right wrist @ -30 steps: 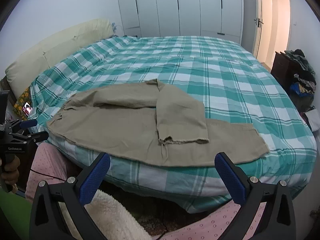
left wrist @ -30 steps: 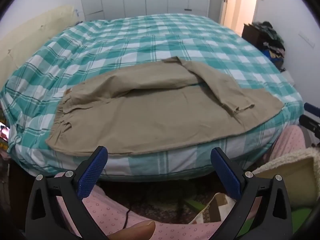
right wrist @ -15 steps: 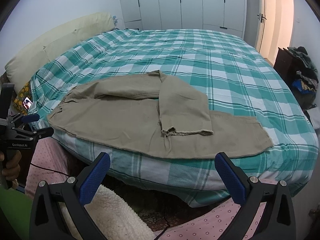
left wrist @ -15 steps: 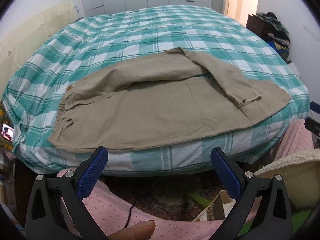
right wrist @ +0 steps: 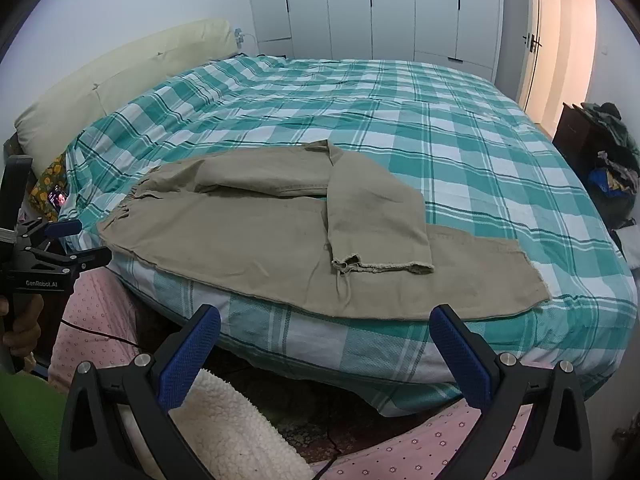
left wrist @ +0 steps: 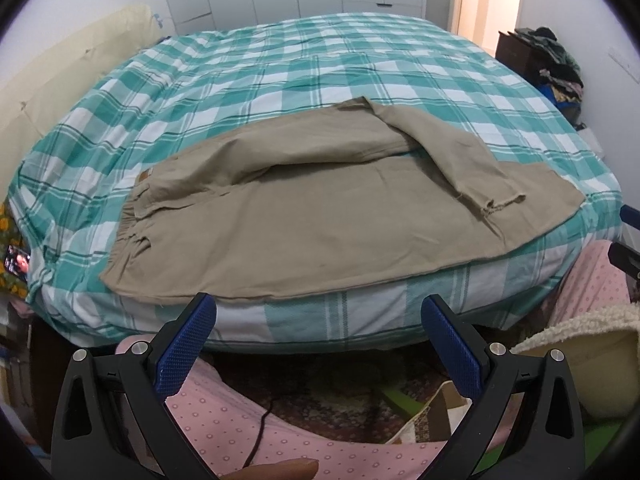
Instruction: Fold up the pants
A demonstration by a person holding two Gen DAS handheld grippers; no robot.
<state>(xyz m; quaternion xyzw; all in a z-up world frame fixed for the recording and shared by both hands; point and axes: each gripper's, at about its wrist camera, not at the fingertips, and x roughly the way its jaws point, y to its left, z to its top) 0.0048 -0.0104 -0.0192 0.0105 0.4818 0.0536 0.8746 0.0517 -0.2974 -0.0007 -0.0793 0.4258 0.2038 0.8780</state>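
Tan pants (left wrist: 320, 224) lie along the near edge of a bed, waistband to the left, one leg folded back across the other with its frayed hem (left wrist: 500, 204) on top. They also show in the right wrist view (right wrist: 280, 248). My left gripper (left wrist: 318, 320) is open and empty, just short of the bed's edge below the pants. My right gripper (right wrist: 326, 328) is open and empty, also just short of the edge, below the folded hem (right wrist: 380, 266). The left gripper also shows at the far left of the right wrist view (right wrist: 64, 244).
The bed has a green and white checked cover (right wrist: 400, 120). A cream headboard cushion (right wrist: 120, 80) is at the left. White wardrobes (right wrist: 380, 8) stand behind. A dark cabinet with piled clothes (right wrist: 600, 152) is at the right. A fleece blanket (right wrist: 232, 432) lies below.
Both grippers have moved closer to the bed and a little higher, so the pants look larger. The pants have not moved. Both grippers stay open.
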